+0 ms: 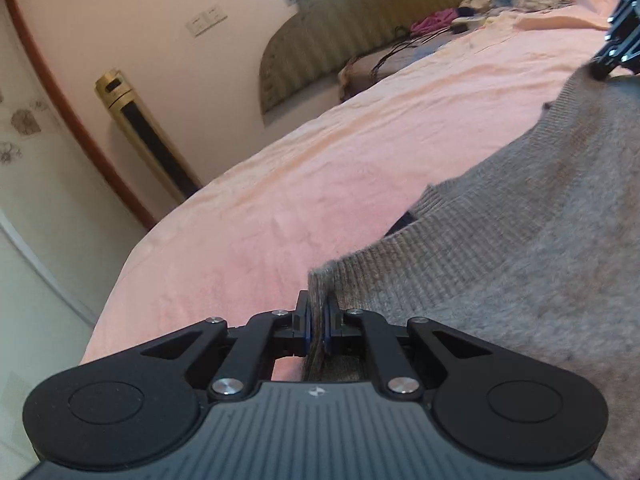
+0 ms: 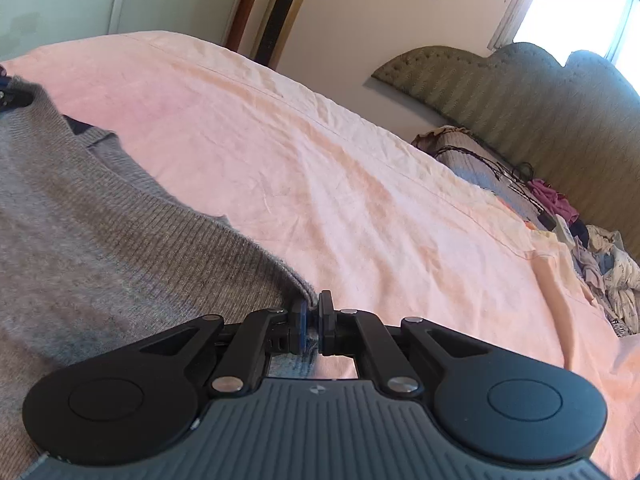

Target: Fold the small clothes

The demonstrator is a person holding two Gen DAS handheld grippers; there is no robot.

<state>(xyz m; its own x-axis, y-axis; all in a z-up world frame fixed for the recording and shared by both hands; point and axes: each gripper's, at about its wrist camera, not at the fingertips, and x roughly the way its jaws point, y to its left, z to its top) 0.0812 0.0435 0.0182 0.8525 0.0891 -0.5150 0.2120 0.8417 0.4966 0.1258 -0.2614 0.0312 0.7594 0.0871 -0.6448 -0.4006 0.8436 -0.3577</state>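
Note:
A grey knit sweater point(image 1: 540, 232) lies on a pink bed sheet point(image 1: 300, 184). My left gripper point(image 1: 318, 314) is shut on one corner of the sweater's ribbed edge. My right gripper point(image 2: 311, 316) is shut on the other corner of the same edge, with the sweater point(image 2: 100, 216) spreading to its left. The right gripper also shows in the left wrist view point(image 1: 620, 46) at the far top right, at the sweater's far corner. The edge between the two grippers is stretched over the sheet point(image 2: 340, 184).
A pile of loose clothes point(image 2: 608, 268) lies at the head of the bed beside a green padded headboard point(image 2: 520, 104). A pillow with cables point(image 1: 384, 64) lies near it. A gold tower fan point(image 1: 148, 136) stands by the wall past the bed's edge.

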